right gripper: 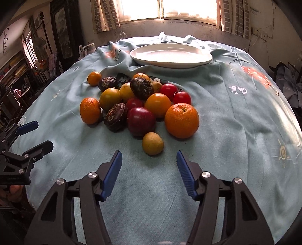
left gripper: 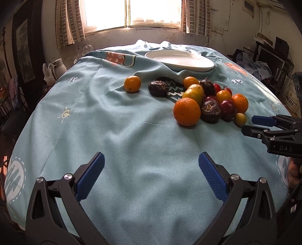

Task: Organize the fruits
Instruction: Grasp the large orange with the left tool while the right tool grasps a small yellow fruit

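Both grippers, left (left gripper: 151,162) and right (right gripper: 149,160), hover with jaws spread, holding nothing. Small yellow fruit (right gripper: 152,143) sits at the right gripper's twelve o'clock, fronting the fruit pile (right gripper: 140,105); white plate (right gripper: 170,56) lies beyond.

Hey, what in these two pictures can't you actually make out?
- View through the window: washed out by glare in both views.
- Fruit at the back of the fruit pile: partly covered by nearer fruit, so no sure count.
- Left gripper in the right wrist view: body cut off by the left edge.
- Text on the tablecloth: too small.
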### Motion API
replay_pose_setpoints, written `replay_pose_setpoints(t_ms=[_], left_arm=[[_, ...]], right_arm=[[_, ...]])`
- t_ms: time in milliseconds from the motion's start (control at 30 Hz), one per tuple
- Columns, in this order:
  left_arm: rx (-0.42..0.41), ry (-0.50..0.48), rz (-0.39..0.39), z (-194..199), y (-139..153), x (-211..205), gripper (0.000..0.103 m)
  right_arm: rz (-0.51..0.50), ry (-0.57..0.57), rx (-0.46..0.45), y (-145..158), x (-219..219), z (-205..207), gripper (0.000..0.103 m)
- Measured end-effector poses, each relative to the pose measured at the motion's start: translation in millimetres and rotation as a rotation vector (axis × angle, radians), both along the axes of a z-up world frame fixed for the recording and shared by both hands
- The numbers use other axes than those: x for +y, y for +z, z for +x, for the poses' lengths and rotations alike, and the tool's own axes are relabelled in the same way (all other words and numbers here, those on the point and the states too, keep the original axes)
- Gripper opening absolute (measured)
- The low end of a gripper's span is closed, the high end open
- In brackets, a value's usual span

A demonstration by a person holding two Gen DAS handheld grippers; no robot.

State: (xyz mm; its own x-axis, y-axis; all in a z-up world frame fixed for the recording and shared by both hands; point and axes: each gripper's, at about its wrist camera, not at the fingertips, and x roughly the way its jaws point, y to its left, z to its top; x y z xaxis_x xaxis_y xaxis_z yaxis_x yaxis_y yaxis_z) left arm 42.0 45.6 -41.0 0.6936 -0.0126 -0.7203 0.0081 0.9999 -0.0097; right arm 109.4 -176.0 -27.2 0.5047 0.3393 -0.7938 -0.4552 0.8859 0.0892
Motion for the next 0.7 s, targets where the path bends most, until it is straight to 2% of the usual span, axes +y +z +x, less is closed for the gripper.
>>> replay_pose_setpoints(t_ms=[100,267,367,500,567,700], left_arm=[[-0.007,-0.059,-0.048,10,6,5,0.101],[-0.01,-0.163,-0.071,35,11,1,0.097],[0.009,-0.23,-0.04,50,9,-9,0.09],[0.028,-0.317,0.034,69,3,-25,0.073],[0.034,-0.356,0.04,75,0,-29,0.071],[0.068,-0.434,0.004,88,-4,-36,0.071]], right_arm=[[-0.018,0.017,0.007,-3,5,10,0.055],[-0.009,0.043,0.051,-8,8,20,0.049],[-0.002,0.056,0.055,-8,8,22,0.048],[0.002,0.059,0.055,-8,5,23,0.042],[0.009,0.056,0.058,-8,3,24,0.039],[0.029,0.058,0.067,-8,1,25,0.038]])
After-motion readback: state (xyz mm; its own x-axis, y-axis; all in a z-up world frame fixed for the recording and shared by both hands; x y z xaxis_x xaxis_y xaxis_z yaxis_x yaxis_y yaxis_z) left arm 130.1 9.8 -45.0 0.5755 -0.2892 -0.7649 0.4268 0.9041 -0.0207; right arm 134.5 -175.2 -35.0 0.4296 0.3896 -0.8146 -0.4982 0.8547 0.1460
